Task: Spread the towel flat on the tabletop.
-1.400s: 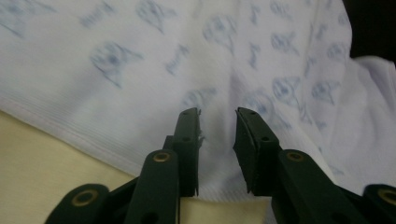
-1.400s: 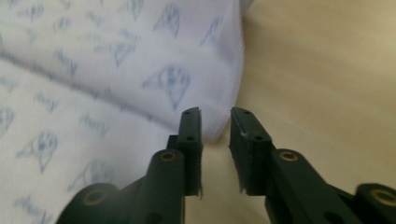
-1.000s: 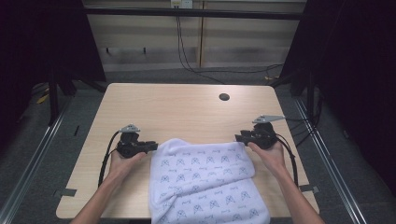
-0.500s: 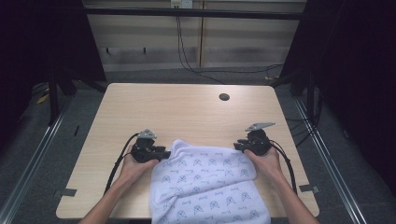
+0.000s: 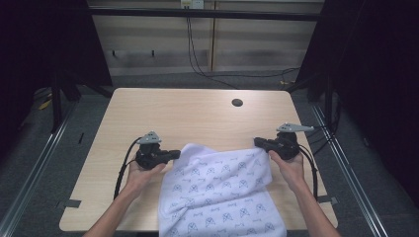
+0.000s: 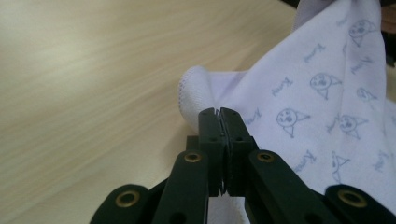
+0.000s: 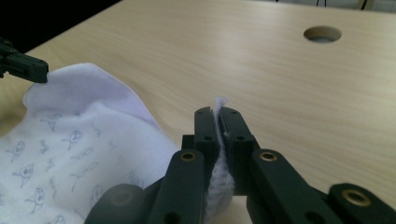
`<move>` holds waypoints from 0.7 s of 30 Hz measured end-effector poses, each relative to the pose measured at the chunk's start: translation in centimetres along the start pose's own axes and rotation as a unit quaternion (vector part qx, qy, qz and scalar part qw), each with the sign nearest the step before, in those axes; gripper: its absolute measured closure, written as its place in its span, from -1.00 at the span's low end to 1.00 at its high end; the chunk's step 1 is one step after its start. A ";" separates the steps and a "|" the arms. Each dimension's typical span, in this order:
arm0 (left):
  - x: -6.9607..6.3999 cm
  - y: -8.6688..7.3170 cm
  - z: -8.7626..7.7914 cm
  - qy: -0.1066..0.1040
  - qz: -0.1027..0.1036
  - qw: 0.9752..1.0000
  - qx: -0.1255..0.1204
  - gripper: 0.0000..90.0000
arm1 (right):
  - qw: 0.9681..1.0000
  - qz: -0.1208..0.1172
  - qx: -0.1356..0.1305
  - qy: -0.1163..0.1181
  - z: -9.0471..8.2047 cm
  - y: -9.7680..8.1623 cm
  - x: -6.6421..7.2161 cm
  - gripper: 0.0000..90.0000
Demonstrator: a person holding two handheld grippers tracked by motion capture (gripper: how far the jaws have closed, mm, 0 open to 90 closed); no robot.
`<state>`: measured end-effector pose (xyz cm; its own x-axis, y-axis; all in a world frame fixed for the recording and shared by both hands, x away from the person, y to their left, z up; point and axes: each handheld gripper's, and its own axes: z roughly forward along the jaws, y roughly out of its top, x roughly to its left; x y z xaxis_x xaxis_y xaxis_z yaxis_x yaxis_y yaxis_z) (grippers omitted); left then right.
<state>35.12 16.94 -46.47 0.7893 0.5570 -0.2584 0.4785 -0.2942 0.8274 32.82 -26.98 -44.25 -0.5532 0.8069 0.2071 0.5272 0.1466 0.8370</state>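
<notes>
A white cloth [image 5: 222, 192] printed with small grey figures lies on the near half of the wooden table [image 5: 188, 113] and hangs over its front edge. My left gripper [image 5: 176, 154] pinches the cloth's far left corner. Its jaws have just closed, and in the left gripper view [image 6: 218, 112] the hem [image 6: 196, 88] curls out from between them. My right gripper [image 5: 257, 142] has also just closed, on the far right corner. The right gripper view [image 7: 215, 112] has white fabric squeezed between its jaws. The left gripper [image 7: 39, 72] appears there at the far left.
A round cable hole [image 5: 237, 102] sits in the far right part of the tabletop. Bare wood stretches from the cloth to the far edge. Black frame posts [image 5: 57, 94] stand on the floor beside the table. A cable [image 5: 123, 163] trails from the left gripper.
The left gripper moved right to the cloth's far left corner and shut on it. The right gripper shut on the far right corner. The cloth's far edge has bunched slightly between them.
</notes>
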 end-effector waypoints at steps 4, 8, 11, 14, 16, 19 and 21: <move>0.3 0.9 -2.0 0.006 -0.006 0.999 -0.039 0.98 | 1.000 0.008 -0.030 0.003 -1.5 0.8 -0.2 0.91; 0.4 1.9 -3.7 0.008 -0.003 0.998 -0.067 0.98 | 0.997 0.024 -0.067 0.025 -3.0 1.7 -0.4 0.91; 0.4 3.1 -5.2 0.013 0.003 0.996 -0.091 0.98 | 0.995 0.024 -0.088 0.030 -3.9 2.7 -0.4 0.92; 0.6 4.4 -6.7 0.024 0.005 0.993 -0.112 0.98 | 0.994 0.019 -0.104 0.035 -4.8 4.0 -0.3 0.92; 1.0 5.3 -7.4 0.039 0.011 0.993 -0.113 0.98 | 0.993 0.011 -0.113 0.031 -5.2 4.9 -0.1 0.91; 1.8 6.3 -8.0 0.049 0.004 0.990 -0.129 0.99 | 0.994 -0.008 -0.105 0.019 -5.0 6.3 0.1 0.92; 2.3 7.2 -8.0 0.064 0.007 0.990 -0.127 0.99 | 0.994 -0.013 -0.109 0.015 -4.8 7.4 0.1 0.93</move>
<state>37.29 22.29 -37.08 0.7329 0.6521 -0.1939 0.3420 -0.1067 0.9336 33.59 -28.53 -35.61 -0.5863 0.7859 0.1963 0.3619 0.0373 0.9315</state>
